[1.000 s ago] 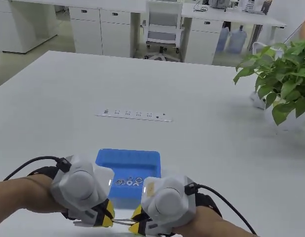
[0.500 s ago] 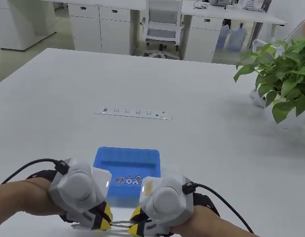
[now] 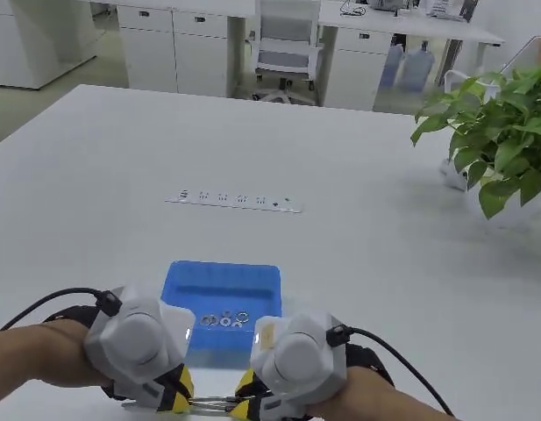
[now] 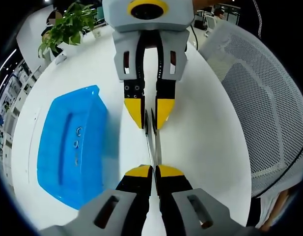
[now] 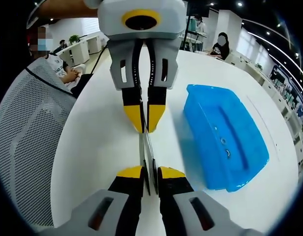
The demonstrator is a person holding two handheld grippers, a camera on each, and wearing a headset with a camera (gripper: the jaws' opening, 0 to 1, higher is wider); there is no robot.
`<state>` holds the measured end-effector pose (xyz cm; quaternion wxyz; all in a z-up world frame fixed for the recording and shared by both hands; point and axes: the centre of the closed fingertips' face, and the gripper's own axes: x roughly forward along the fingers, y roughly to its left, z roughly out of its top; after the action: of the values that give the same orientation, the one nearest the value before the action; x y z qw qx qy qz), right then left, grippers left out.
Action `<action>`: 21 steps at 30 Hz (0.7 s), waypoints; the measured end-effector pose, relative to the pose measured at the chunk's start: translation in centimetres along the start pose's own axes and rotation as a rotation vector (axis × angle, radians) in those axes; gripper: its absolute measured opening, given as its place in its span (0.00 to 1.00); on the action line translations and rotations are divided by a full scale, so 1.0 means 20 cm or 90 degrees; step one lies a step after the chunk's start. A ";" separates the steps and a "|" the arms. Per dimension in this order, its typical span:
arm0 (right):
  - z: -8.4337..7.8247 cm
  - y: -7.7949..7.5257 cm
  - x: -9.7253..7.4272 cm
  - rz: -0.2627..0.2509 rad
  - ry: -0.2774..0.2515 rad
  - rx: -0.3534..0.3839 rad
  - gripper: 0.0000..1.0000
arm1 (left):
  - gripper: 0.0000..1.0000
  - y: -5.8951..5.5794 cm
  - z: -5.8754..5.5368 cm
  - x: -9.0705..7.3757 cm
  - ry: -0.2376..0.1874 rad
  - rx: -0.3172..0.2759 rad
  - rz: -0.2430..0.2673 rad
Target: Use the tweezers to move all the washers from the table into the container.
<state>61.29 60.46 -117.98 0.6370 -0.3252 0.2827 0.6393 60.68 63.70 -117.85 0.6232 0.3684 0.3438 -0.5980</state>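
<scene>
A pair of metal tweezers (image 3: 213, 402) lies level between my two grippers, just in front of the blue container (image 3: 224, 285). My left gripper (image 3: 181, 395) is shut on one end of the tweezers (image 4: 151, 140). My right gripper (image 3: 244, 406) faces it and is shut on the other end of the tweezers (image 5: 147, 157). Several washers (image 3: 224, 320) lie inside the container near its front wall, and they show again as washers (image 4: 76, 145) and washers (image 5: 223, 142). In its own view my left gripper (image 4: 154, 170) points at the right gripper (image 4: 150, 112). My right gripper (image 5: 150, 172) points back at the left gripper (image 5: 144, 117).
A white power strip (image 3: 235, 200) lies on the white table (image 3: 358, 228) beyond the container. A potted plant (image 3: 498, 132) stands at the far right. An office chair (image 3: 288, 44) and cabinets stand behind the table. A mesh chair back (image 5: 28, 142) is close to the near edge.
Both grippers stay shut on the tweezers and have drawn slightly closer to the person, away from the container's front. The head camera has shifted a little.
</scene>
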 end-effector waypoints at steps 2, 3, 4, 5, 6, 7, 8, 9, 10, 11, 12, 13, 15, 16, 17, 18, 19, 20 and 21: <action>0.00 0.00 0.00 0.001 0.001 0.000 0.12 | 0.07 -0.01 0.00 0.01 0.000 0.002 -0.002; 0.00 0.00 0.00 0.001 0.001 0.000 0.12 | 0.07 -0.01 0.00 0.01 0.001 0.003 -0.001; 0.00 0.00 0.00 0.001 0.001 0.001 0.12 | 0.07 -0.01 -0.01 0.01 0.002 0.002 -0.002; 0.00 0.01 0.00 0.001 0.001 0.001 0.12 | 0.07 -0.01 -0.01 0.01 0.003 0.003 -0.002; 0.00 0.01 0.00 0.001 0.002 0.002 0.12 | 0.07 -0.01 -0.01 0.01 0.001 0.002 -0.001; -0.01 0.01 0.00 0.002 0.003 0.000 0.12 | 0.07 0.00 -0.01 0.01 0.002 0.003 0.001; -0.01 0.01 0.00 0.003 0.005 -0.001 0.12 | 0.07 0.00 -0.01 0.01 0.003 0.003 0.001; -0.01 0.02 0.00 0.004 0.006 -0.001 0.12 | 0.07 0.00 -0.01 0.01 0.004 0.003 0.001; -0.01 0.02 0.00 0.005 0.005 0.000 0.12 | 0.07 0.00 -0.01 0.01 0.003 0.001 0.000; -0.01 0.02 0.00 0.003 0.005 -0.001 0.12 | 0.08 0.00 -0.01 0.01 0.003 0.000 0.000; -0.01 0.01 0.00 0.003 0.006 -0.001 0.12 | 0.09 0.00 -0.01 0.01 0.003 -0.001 0.001; -0.02 0.02 0.00 0.004 0.006 0.001 0.12 | 0.10 0.00 -0.01 0.00 0.003 -0.001 0.002; -0.02 0.02 0.00 0.003 0.006 0.001 0.12 | 0.10 0.00 -0.01 0.00 0.004 -0.001 0.002; -0.02 0.01 -0.01 0.002 0.006 0.001 0.12 | 0.10 -0.01 -0.01 0.00 0.004 -0.002 0.002; -0.02 0.01 -0.01 0.000 0.004 0.001 0.13 | 0.12 -0.01 -0.02 0.00 0.004 -0.004 0.002; -0.01 0.01 -0.02 -0.003 0.001 0.003 0.13 | 0.14 -0.01 -0.02 0.00 0.006 -0.005 0.003; -0.01 0.01 -0.03 -0.003 -0.002 0.006 0.14 | 0.16 0.00 -0.02 -0.01 0.006 -0.005 0.009; 0.00 0.01 -0.04 -0.004 -0.003 0.009 0.15 | 0.16 0.00 -0.02 -0.01 0.006 -0.005 0.010; 0.00 0.01 -0.05 -0.006 -0.003 0.009 0.17 | 0.17 0.00 -0.02 -0.02 0.002 -0.011 0.011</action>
<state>61.14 59.84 -117.24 0.6430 -0.3205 0.2836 0.6352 60.56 64.23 -117.71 0.6311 0.3668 0.3467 -0.5890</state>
